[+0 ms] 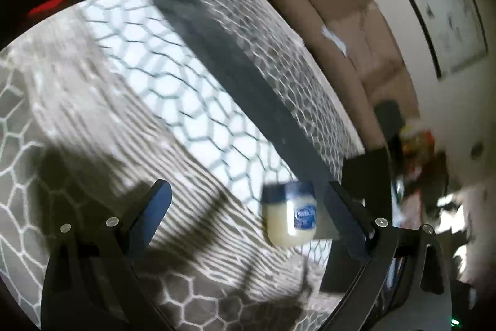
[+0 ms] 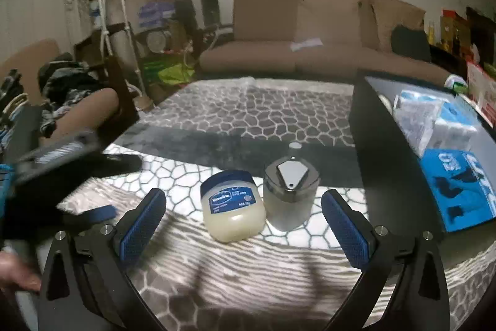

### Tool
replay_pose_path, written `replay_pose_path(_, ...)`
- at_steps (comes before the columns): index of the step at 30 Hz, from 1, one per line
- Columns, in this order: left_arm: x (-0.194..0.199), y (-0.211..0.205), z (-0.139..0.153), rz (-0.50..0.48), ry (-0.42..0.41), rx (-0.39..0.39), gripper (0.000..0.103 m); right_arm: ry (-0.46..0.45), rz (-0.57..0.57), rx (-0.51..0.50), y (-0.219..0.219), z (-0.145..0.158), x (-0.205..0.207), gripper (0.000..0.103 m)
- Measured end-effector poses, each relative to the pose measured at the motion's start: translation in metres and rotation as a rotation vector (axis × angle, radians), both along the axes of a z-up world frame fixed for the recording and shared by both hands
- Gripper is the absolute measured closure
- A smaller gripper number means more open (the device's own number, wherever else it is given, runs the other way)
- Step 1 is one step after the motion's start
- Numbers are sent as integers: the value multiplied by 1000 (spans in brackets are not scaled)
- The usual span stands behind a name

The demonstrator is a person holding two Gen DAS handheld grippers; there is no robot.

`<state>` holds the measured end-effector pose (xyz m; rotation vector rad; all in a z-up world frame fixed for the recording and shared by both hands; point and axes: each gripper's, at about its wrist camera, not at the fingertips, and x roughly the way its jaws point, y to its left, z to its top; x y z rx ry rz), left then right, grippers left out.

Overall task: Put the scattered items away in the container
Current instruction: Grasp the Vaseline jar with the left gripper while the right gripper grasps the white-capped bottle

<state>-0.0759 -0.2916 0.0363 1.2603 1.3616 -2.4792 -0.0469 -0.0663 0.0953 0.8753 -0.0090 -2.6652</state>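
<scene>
A Vaseline jar with a blue lid stands on the patterned table beside a frosted glass jar with a chrome flip lid. My right gripper is open, its jaws wide on either side of both jars, a little short of them. The black container stands to the right and holds blue and white packets. My left gripper is open and empty; the Vaseline jar sits between its fingers, close to the right finger. The left gripper also shows blurred at the left of the right wrist view.
The table has a grey honeycomb and striped cloth. A beige sofa stands behind it. Clutter, a chair and clothes lie at the left. Boxes stand at the far right. A small white cap lies behind the jars.
</scene>
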Motion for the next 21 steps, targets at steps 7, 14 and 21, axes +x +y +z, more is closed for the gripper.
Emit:
replay_pose_path(7, 2, -11, -10, -11, -24, 14, 5, -58, -165, -80, 9, -21, -53, 1)
replay_pose_path(14, -3, 1, -12, -67, -37, 36, 5, -146, -199, -83, 15, -51, -86, 37)
replay_pose_path(21, -11, 17, -12, -125, -46, 17, 5, -122, -136, -55, 18, -45, -83, 41)
